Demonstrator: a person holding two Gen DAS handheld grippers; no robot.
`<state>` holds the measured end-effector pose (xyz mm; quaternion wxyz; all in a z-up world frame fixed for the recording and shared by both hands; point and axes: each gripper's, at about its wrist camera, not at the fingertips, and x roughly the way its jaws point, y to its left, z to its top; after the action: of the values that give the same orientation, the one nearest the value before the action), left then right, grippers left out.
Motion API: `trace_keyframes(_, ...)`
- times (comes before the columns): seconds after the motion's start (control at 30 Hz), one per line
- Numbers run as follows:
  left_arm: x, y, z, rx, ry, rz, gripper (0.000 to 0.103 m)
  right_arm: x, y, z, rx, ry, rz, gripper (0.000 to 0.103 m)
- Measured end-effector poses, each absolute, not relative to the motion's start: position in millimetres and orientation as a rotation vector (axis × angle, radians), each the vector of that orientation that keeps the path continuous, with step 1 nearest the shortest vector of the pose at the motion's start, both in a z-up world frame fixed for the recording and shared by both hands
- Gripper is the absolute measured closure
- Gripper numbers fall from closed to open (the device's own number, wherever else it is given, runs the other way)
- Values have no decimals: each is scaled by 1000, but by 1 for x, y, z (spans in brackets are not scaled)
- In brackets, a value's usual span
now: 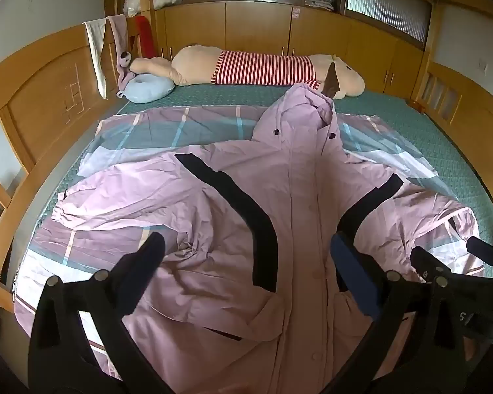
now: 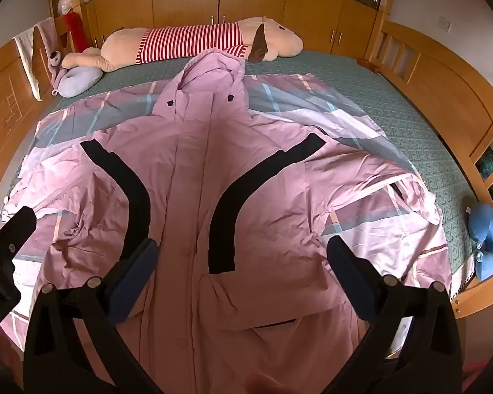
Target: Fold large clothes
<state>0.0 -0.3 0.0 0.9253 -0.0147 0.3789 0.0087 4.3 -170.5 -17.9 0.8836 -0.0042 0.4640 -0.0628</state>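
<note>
A large pink hooded jacket (image 1: 299, 197) with two curved black stripes lies front up on the bed, hood toward the far side and sleeves spread out. It also shows in the right wrist view (image 2: 194, 177). My left gripper (image 1: 246, 246) is open and empty, held above the jacket's lower left body. My right gripper (image 2: 243, 246) is open and empty, above the lower right body. The right gripper's black frame shows at the right edge of the left wrist view (image 1: 457, 262). The jacket's hem is hidden below both views.
A plaid sheet (image 1: 154, 131) covers a green mattress (image 2: 394, 98). A long plush toy in a red-striped shirt (image 1: 266, 67) lies along the far edge, with a light blue ring cushion (image 1: 148, 87). A blue plush (image 2: 486, 239) sits at the right. Wooden bed rails (image 1: 42, 98) surround the bed.
</note>
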Motion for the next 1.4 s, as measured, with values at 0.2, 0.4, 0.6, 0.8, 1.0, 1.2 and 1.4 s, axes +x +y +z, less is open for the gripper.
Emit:
trace_keyframes(0.2,-1,1,1,-35,777,19,2,2,-170,-17,-3,966,-129,1)
trace_keyframes(0.4,-8,3,2,-41,774,20,2,5,-170,-19,-6,973,-128,1)
trace_keyframes(0.6,-1,2,0,-33,786,19,2,4,-169,-19,-7,974,-124,1)
trace_keyframes(0.8,1,-4,-5,-28,791,21,2,5,-170,-19,-4,974,-127,1)
trace_keyframes(1.0,0,-3,-7,-30,795,19,2,2,-169,-22,10,976,-122,1)
trace_keyframes(1.2,-7,-1,-10,-31,795,19,2,4,-169,-21,12,979,-119,1)
trace_keyframes(1.4,-5,-2,-11,-30,796,19,2,4,-169,-21,12,979,-121,1)
